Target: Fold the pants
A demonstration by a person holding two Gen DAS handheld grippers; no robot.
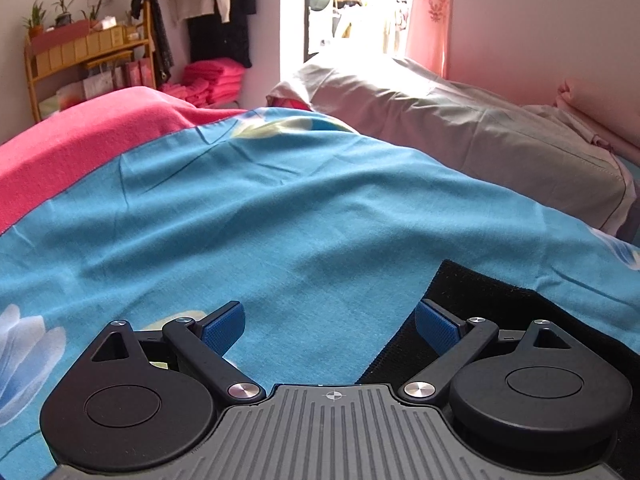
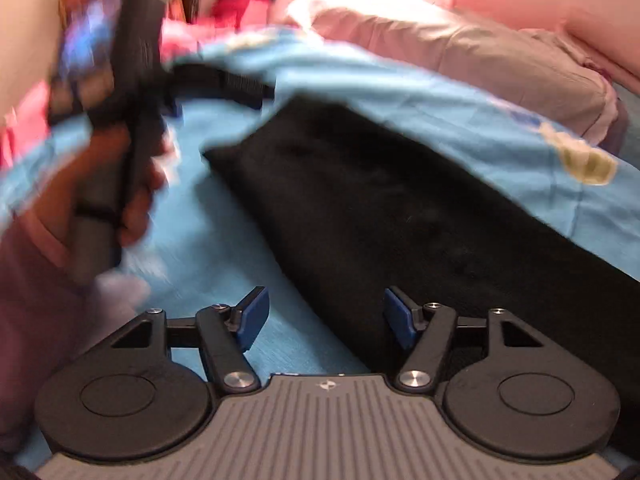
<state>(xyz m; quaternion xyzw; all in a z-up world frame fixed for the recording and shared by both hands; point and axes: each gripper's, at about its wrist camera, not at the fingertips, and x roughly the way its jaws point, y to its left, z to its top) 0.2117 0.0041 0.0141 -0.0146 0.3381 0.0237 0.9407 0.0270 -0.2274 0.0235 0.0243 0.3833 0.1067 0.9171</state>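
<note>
Left wrist: black pants (image 1: 500, 320) on blue bedsheet (image 1: 280, 220).

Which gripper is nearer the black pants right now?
Right, by a little. The right gripper hangs open over the black pants, one finger above the cloth. The left gripper, also open, is mostly over the blue sheet beside their edge.
</note>
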